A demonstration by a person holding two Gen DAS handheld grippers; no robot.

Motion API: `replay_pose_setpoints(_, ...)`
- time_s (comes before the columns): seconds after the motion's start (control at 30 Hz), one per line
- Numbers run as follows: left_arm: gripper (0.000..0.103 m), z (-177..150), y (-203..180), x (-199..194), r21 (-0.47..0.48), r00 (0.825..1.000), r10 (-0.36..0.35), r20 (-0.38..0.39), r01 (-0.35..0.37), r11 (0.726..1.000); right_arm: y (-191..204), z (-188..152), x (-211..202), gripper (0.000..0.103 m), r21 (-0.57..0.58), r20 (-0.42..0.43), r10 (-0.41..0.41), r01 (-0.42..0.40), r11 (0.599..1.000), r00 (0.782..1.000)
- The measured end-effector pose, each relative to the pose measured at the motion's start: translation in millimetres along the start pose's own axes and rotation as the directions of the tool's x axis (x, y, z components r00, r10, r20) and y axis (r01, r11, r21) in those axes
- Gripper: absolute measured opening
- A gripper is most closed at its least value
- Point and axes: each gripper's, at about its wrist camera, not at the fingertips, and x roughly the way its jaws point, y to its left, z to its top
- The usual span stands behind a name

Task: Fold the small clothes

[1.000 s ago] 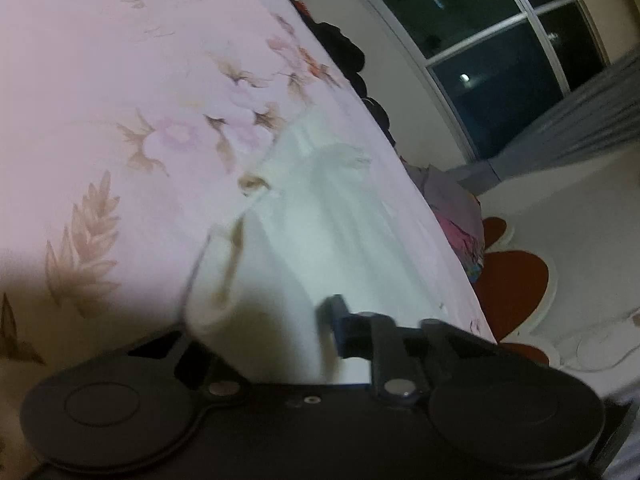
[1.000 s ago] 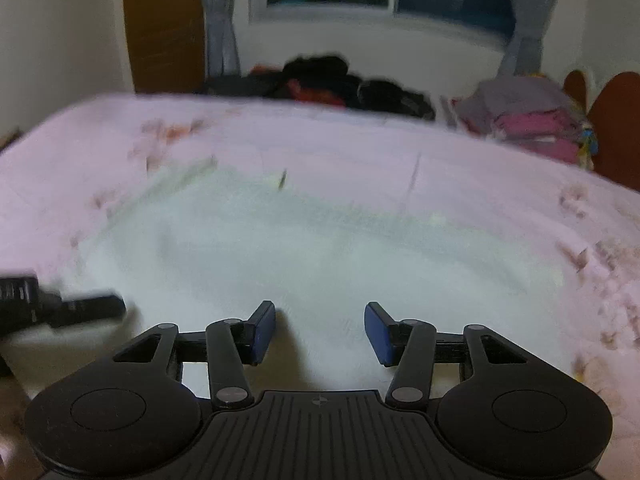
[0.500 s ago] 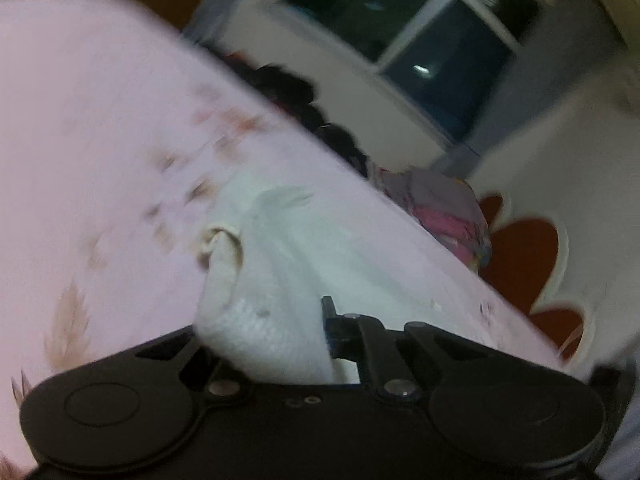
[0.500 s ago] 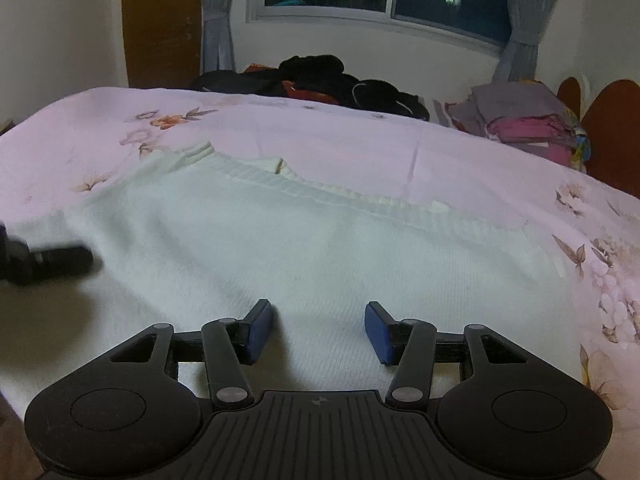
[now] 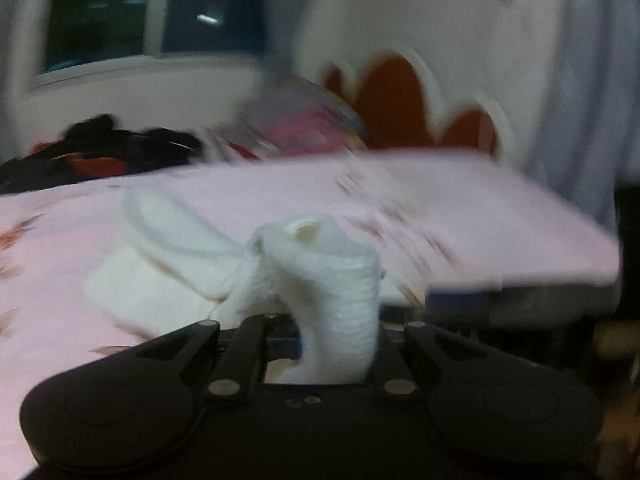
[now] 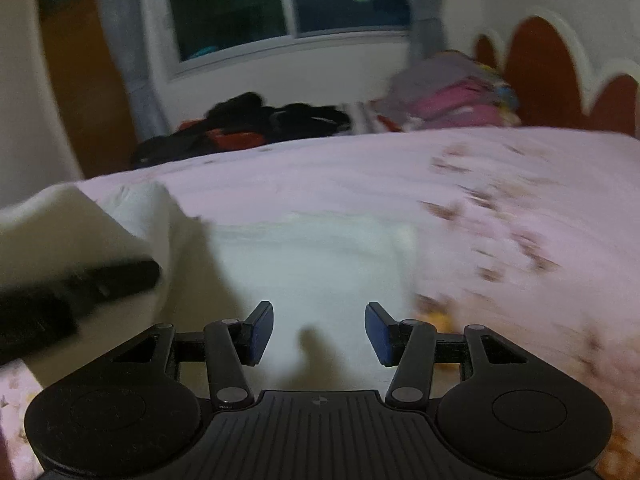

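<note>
A white knit sweater (image 6: 312, 256) lies on the pink flowered bed sheet (image 6: 360, 176). My left gripper (image 5: 336, 336) is shut on the sweater's ribbed edge (image 5: 344, 280), which stands bunched up between its fingers, lifted off the bed. In the right wrist view the same left gripper (image 6: 108, 280) shows as a dark bar at the left, with a raised fold of the sweater (image 6: 80, 224) draped over it. My right gripper (image 6: 318, 332) hovers low over the flat part of the sweater, open, with nothing between its blue pads (image 6: 260, 332).
A dark heap of clothes (image 6: 248, 124) and a stack of grey and pink folded clothes (image 6: 452, 92) lie at the bed's far edge under the window (image 6: 280, 4). A red scalloped headboard (image 6: 552, 72) stands at the right. The bed's near corner (image 5: 592, 264) drops off right.
My left gripper has rolled upright and lifted the sweater's edge up and across, folding it over. My right gripper has shifted sideways over the sweater and stayed open.
</note>
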Motion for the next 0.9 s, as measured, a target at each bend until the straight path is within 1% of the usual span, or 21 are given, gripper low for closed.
replay_pose_setpoints(0.07,0.007,-12,-24,14,0.09,0.998,-0.019,-0.059,0.024,0.996,-18,-4,-11,0.051,0.035,-0.002,-0.023,0.023,0.999,1.0)
replay_pose_setpoints(0.13,0.009,-27,-39,25,0.155,0.993,-0.019,-0.116,0.037,0.987,-33,-8,-21,0.051,0.068,0.0,-0.033,0.033,0.997,0.999)
replay_pose_setpoints(0.2,0.014,-37,-46,26,0.184,0.99,-0.03,-0.139,0.056,0.981,-43,-10,-30,0.051,0.092,-0.002,-0.029,0.029,0.995,1.0)
replay_pose_setpoints(0.3,0.019,-47,-49,19,0.185,0.988,-0.042,-0.146,0.069,0.98,-47,-12,-40,0.051,0.114,0.003,-0.003,0.002,0.993,1.0)
replay_pose_setpoints(0.43,0.021,-56,-46,5,0.14,0.985,-0.067,-0.159,0.09,0.986,-36,-8,-42,0.051,0.122,0.005,0.047,-0.047,0.991,0.999)
replay_pose_setpoints(0.53,0.021,-59,-42,-7,0.112,0.982,-0.093,-0.162,0.112,0.987,-25,-7,-38,0.051,0.108,-0.012,0.085,-0.083,0.991,0.996)
replay_pose_setpoints(0.6,0.023,-60,-38,-15,0.076,0.979,-0.121,-0.165,0.135,0.988,-20,-6,-31,0.051,0.106,-0.03,0.105,-0.101,0.989,0.994)
replay_pose_setpoints(0.73,0.024,-57,-19,-31,-0.03,0.975,-0.163,-0.153,0.16,0.987,-14,-6,-15,0.051,0.107,-0.069,0.13,-0.122,0.987,0.989)
replay_pose_setpoints(0.83,0.026,-49,4,-38,-0.141,0.979,-0.158,-0.13,0.139,0.98,-14,-7,-1,0.051,0.122,-0.092,0.14,-0.129,0.984,0.986)
replay_pose_setpoints(0.9,0.029,-42,21,-41,-0.209,0.984,-0.137,-0.117,0.11,0.972,-16,-6,7,0.051,0.138,-0.1,0.15,-0.135,0.981,0.984)
